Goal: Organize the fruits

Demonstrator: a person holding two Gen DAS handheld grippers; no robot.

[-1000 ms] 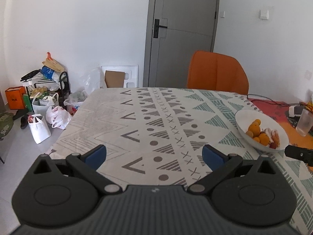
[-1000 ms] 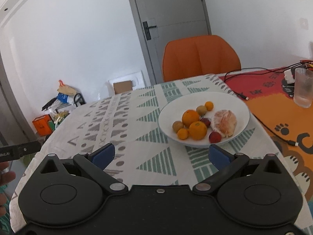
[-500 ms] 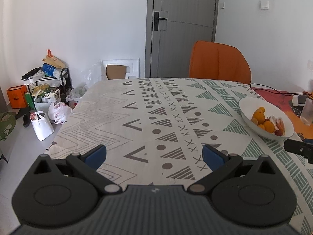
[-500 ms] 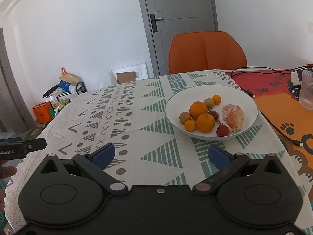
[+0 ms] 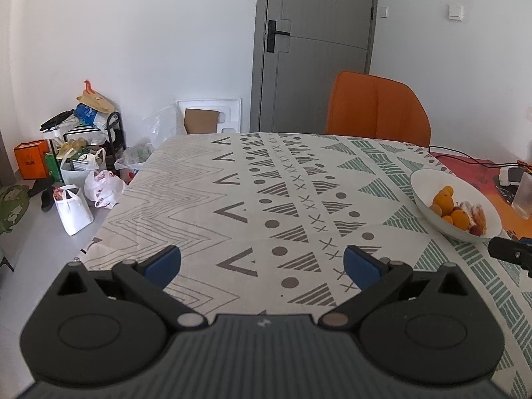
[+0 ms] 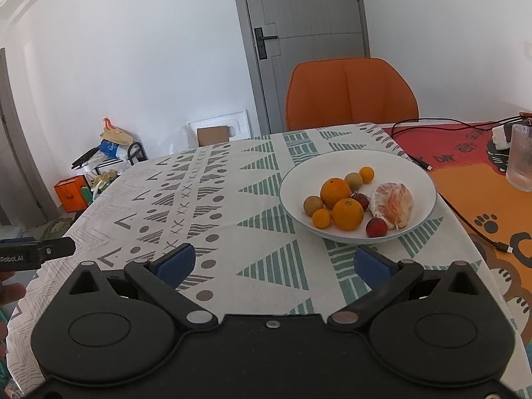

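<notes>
Right wrist view: white bowl (image 6: 357,196) on patterned tablecloth (image 6: 212,206), each fruit distinct — two oranges (image 6: 347,213), peeled citrus (image 6: 392,204), red fruit (image 6: 376,227). Right gripper (image 6: 272,262) spread wide, empty, short of the bowl. Left wrist view: bowl at far right, fruit bunched; left gripper (image 5: 262,261) spread wide, empty over bare cloth.

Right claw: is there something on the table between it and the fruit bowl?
Nothing visible. Only bare patterned tablecloth lies between the open right claw and the fruit bowl. The glass stands off to the side.
</notes>
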